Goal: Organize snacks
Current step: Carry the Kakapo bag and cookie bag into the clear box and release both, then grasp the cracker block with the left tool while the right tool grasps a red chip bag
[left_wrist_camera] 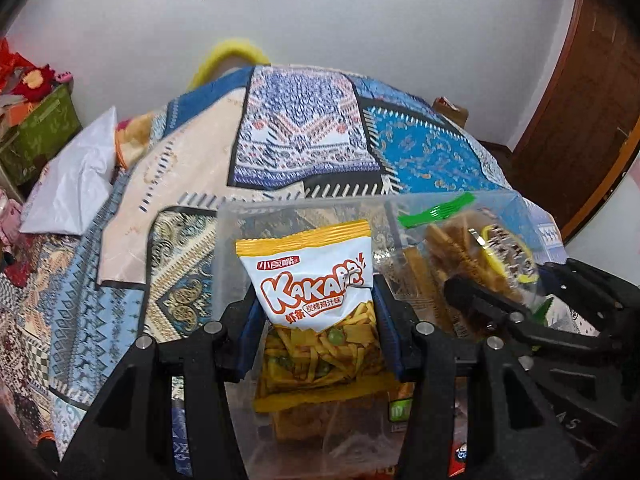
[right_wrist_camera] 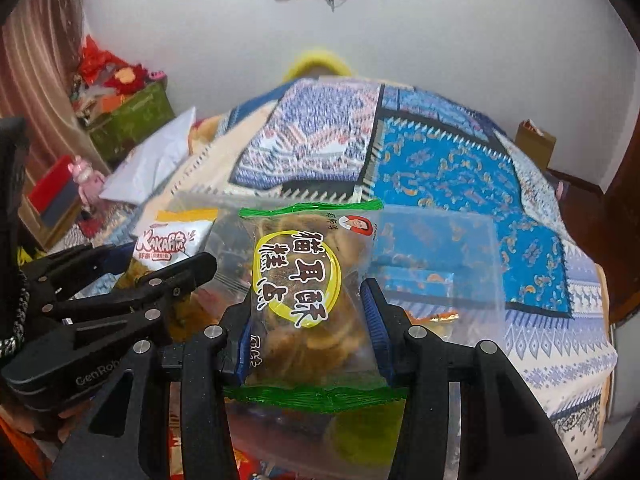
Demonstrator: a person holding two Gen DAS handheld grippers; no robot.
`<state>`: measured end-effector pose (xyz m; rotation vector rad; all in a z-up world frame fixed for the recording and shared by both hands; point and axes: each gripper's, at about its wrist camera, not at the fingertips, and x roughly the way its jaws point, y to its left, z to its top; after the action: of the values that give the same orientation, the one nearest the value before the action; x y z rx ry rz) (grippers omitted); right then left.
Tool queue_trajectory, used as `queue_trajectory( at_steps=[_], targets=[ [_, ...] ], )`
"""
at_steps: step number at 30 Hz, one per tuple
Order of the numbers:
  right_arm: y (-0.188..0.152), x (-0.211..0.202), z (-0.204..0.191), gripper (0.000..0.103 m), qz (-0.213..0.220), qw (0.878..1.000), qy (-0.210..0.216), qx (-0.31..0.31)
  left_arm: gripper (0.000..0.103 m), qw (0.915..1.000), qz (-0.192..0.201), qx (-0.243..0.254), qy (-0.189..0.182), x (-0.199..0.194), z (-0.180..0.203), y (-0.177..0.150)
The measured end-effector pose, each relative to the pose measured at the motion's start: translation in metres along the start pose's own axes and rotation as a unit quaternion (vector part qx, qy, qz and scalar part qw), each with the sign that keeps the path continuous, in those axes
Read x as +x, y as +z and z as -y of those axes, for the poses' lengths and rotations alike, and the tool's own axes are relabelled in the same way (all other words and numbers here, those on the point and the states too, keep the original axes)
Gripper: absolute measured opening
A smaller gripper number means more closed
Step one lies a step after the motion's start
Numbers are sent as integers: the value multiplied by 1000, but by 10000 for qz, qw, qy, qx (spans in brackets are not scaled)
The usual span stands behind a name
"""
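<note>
A: How far along?

B: Midway, I'd judge. Left gripper point(left_wrist_camera: 316, 312) jaws pinch the KAKA packet point(left_wrist_camera: 316, 280), right gripper point(right_wrist_camera: 310, 312) jaws pinch the biscuit packet point(right_wrist_camera: 304, 280); both hang over the clear bin point(left_wrist_camera: 228, 248) below the jaws, other snacks inside.

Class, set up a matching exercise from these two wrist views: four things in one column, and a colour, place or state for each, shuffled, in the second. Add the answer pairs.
Things:
1. KAKA shrimp-stick packet
2. clear pastry packet
3. clear plastic bin
4. white plastic bag

Descriptions:
A. see-through, with green sealed ends
B. lying on the patterned cloth, far left
C. white and orange, held in the left claw
D. transparent, beneath both held packets

Pairs: 1-C, 2-A, 3-D, 4-B
</note>
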<state>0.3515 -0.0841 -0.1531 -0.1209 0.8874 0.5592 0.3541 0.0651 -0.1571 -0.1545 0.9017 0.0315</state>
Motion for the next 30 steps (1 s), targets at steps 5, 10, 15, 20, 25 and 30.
queue_trajectory(
  at_steps=[5,10,15,20,25,30],
  targets=[
    [-3,10,4,44,-252,9997,42,5,52,9999,-60,-94,-86,2,-4,1],
    [-3,10,6,47,-295,9995,87,98,56,9999,14,-20,136,-4,-2,-2],
    [-4,-5,8,54,-173,9994,201,217,62,9998,195,47,70,-27,-1,-2],
    [-4,-32,5,54,65,9997,178,177,65,9987,496,150,34,-61,3,-4],
    [-8,-68,-3,57,388,9992,114,75,67,9972,713,217,-40,-95,6,-11],
    [-21,-99,-14,66,713,9974,-25,-53,70,9956,878,316,-85,-128,6,-25]
  ],
)
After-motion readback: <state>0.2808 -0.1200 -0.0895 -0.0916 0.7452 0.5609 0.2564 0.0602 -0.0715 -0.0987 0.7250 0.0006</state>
